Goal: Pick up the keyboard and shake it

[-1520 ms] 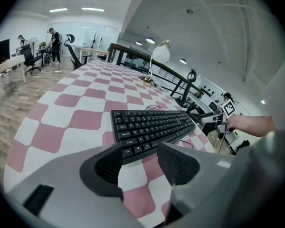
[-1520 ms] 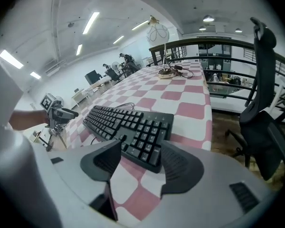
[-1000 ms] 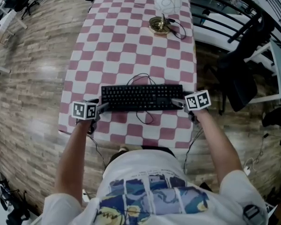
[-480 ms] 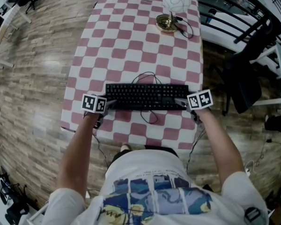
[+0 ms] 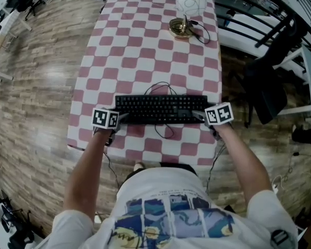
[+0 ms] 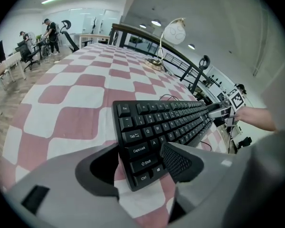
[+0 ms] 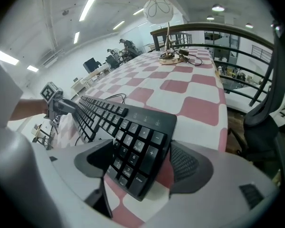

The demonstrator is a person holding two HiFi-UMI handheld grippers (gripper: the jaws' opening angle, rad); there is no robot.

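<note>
A black keyboard lies flat on the red-and-white checked table near its front edge. My left gripper is at its left end. In the left gripper view the Ctrl and Shift corner of the keyboard sits between the jaws of that gripper, which have just been opening; a strip of cloth shows beside the left jaw. My right gripper straddles the number-pad end of the keyboard. In its own view the right gripper shows cloth between the right pad and the keyboard's edge.
The keyboard's black cable loops on the cloth in front of and behind it. A brass-based lamp with a white globe stands at the table's far end. A black chair and a railing stand to the right, over wooden floor.
The left gripper has edged a little to the right, closer onto the keyboard's left end. The keyboard and the right gripper have kept their places.
</note>
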